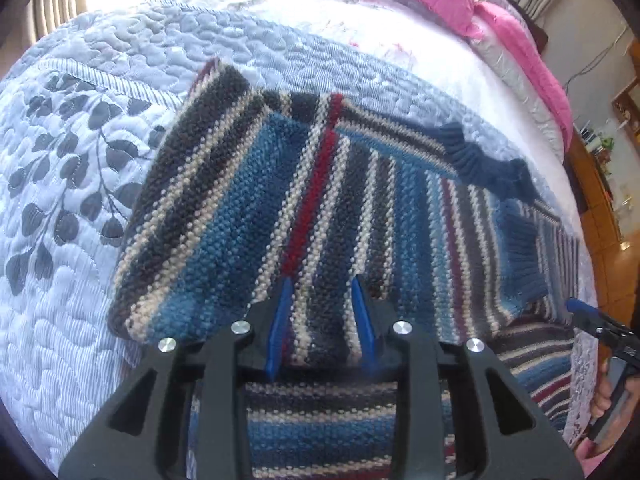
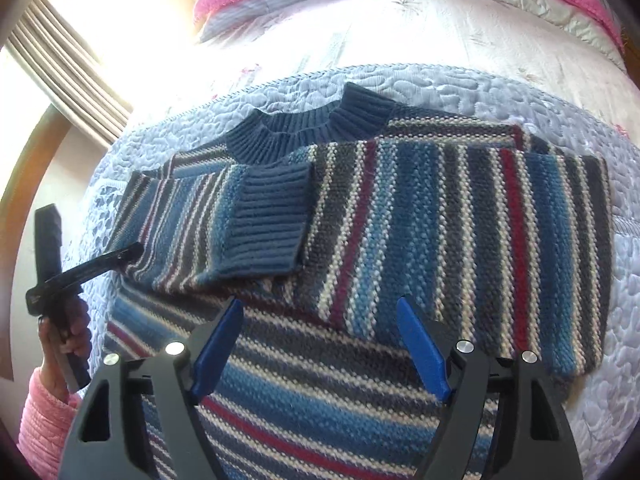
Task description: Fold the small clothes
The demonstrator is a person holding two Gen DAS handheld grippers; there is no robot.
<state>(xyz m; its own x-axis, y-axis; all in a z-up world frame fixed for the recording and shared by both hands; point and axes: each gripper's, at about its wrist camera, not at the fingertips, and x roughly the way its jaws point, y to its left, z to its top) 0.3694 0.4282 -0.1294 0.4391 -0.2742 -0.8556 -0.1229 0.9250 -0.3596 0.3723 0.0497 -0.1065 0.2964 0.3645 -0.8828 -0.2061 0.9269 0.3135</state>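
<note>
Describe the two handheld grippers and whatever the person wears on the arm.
Both grippers have black plastic bodies with triangular cut-outs, round silver bolt heads and flat blue finger pads: left gripper, right gripper. No cables or markings are visible. A pink ribbed knit sleeve covers the arm holding the left one.

sweater [image 2: 420, 216] hem: cut off at bottom frame edge, both views | other gripper [image 1: 592, 322]: cropped at right edge, jaws unclear | shelf items [image 1: 600, 144], far right: too small
</note>
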